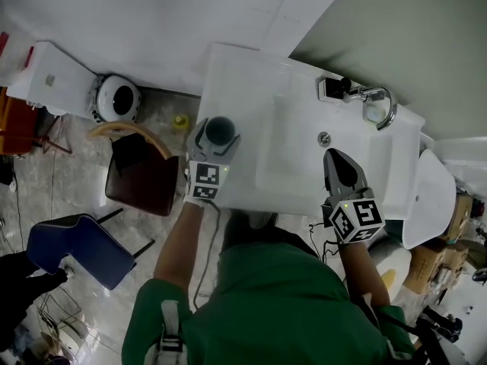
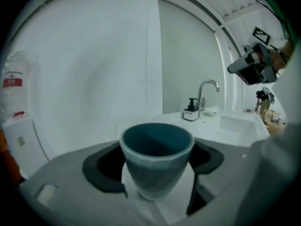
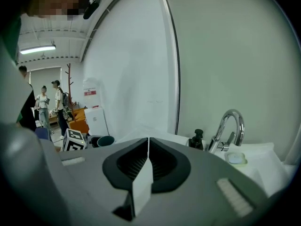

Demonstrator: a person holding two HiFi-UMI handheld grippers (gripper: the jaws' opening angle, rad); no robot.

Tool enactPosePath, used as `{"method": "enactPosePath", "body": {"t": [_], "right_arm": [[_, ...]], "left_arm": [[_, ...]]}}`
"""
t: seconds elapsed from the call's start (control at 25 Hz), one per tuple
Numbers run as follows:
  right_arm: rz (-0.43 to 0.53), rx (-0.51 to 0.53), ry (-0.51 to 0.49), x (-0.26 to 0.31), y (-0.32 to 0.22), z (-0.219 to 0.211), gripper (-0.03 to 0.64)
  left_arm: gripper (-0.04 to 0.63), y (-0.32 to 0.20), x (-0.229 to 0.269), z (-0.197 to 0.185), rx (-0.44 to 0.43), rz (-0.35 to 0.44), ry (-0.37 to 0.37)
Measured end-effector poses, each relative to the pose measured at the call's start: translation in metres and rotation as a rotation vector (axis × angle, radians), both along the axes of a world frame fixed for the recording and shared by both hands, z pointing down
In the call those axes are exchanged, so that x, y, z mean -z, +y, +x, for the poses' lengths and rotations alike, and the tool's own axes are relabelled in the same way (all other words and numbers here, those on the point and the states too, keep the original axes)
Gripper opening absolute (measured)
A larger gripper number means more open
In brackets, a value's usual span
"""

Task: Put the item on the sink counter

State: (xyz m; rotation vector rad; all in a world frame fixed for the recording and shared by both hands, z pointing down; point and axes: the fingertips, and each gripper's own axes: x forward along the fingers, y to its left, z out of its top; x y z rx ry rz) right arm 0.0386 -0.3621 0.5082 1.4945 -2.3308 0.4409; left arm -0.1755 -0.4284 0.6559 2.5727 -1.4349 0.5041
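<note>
A teal cup (image 1: 220, 128) stands upright between the jaws of my left gripper (image 1: 218, 137), over the left end of the white sink counter (image 1: 251, 67). In the left gripper view the cup (image 2: 156, 149) fills the gap, and both dark pads (image 2: 106, 168) press on its sides. I cannot tell whether its base touches the counter. My right gripper (image 1: 333, 155) hangs over the basin's right rim, shut with nothing in it; its two pads (image 3: 162, 161) meet in the right gripper view. That view also catches the cup (image 3: 105, 141) far off to the left.
The basin (image 1: 297, 158) lies mid-counter, with a chrome faucet (image 1: 378, 97) and a black soap dispenser (image 1: 335, 88) at the back right. A soap dish (image 3: 236, 158) sits by the faucet. A brown chair (image 1: 144, 177) and a blue chair (image 1: 76, 249) stand left of the counter. People (image 3: 44, 105) stand far off.
</note>
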Motion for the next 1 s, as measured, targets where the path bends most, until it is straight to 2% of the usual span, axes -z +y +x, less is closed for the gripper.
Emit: {"method": "enactPosePath", "body": {"t": [0.24,0.52,0.64,0.72,0.92,1.0], "right_arm": [[0.006,0.018,-0.041,0.0,-0.002,0.006,0.008],[0.034,0.057,-0.099,0.008,-0.007,0.029,0.008],[0.052,0.057,-0.13,0.015,-0.013,0.046,0.008],[0.059,0.055,-0.15,0.018,-0.017,0.057,0.008],[0.064,0.064,-0.195,0.022,-0.021,0.071,0.008],[0.079,0.074,-0.203,0.028,-0.022,0.073,0.008]], "left_arm": [[0.394,-0.001,-0.002,-0.002,0.1,-0.075,0.101],[0.402,0.007,-0.008,0.006,0.188,-0.124,0.073],[0.453,0.012,-0.01,0.009,0.211,-0.158,0.042],[0.46,0.019,-0.007,0.01,0.229,-0.17,0.024],[0.457,0.053,0.004,-0.005,0.329,-0.198,0.033],[0.438,0.069,0.018,-0.014,0.367,-0.175,0.032]]}}
